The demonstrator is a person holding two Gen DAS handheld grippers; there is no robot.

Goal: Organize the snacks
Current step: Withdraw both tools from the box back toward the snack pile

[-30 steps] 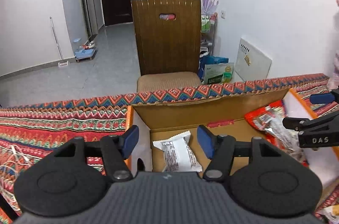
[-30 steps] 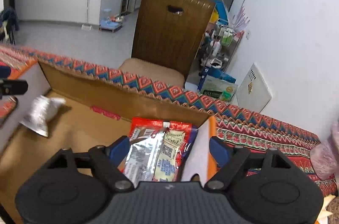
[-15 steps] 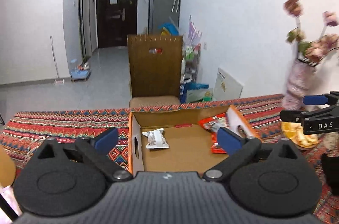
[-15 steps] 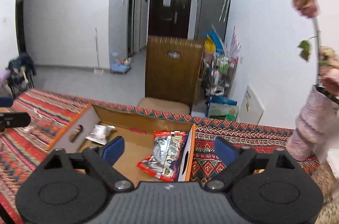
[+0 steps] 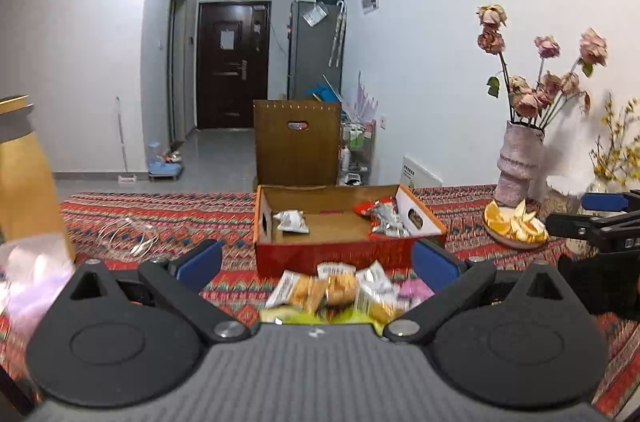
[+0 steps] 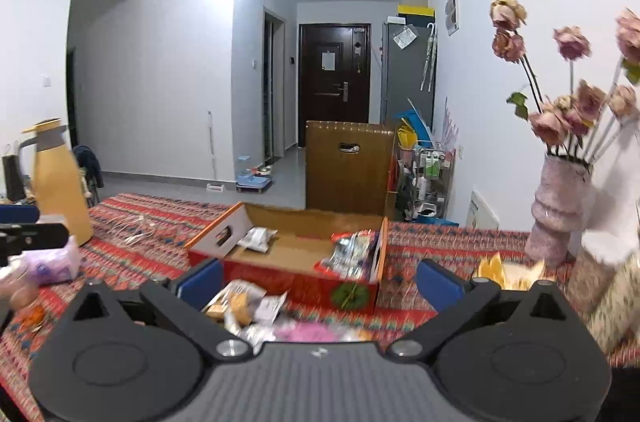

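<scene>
**Left wrist view: both tools empty above the loose snack pile, box part-filled**

Item 1, cardboard box point(image 5: 344, 250): open-topped, on the patterned tabletop point(image 5: 160, 218), beyond the pile. Holds a white packet point(image 5: 292, 221) at its left end and a red-and-silver packet point(image 5: 382, 218) leaning at its right end; middle of the floor bare.

Item 2, loose snack pile point(image 5: 340, 288): small wrapped pieces on the tabletop just in front of the box's near wall, between the blue pads. Blurred; some pale wrappers, some golden-brown, one pink.

Item 3, left hand-held gripper point(image 5: 318, 262): spread wide, pinching nothing, hovering above the pile.

Item 4, right hand-held gripper point(image 6: 318, 278): likewise spread and empty, the same pile point(image 6: 256, 306) below its left pad, the box point(image 6: 296, 262) ahead.

Step in hand, as judged: between placements; two packets boxed, the heap still to go.

Next move calls for: lowering one tool onto a single wrapper at the heap's edge, closing lightly so it does not drag its neighbours, then lifting over the near wall into the bare middle.

Writing: a printed white label shows on one wrapper, too blurred to read; no brand legible anywhere
</scene>
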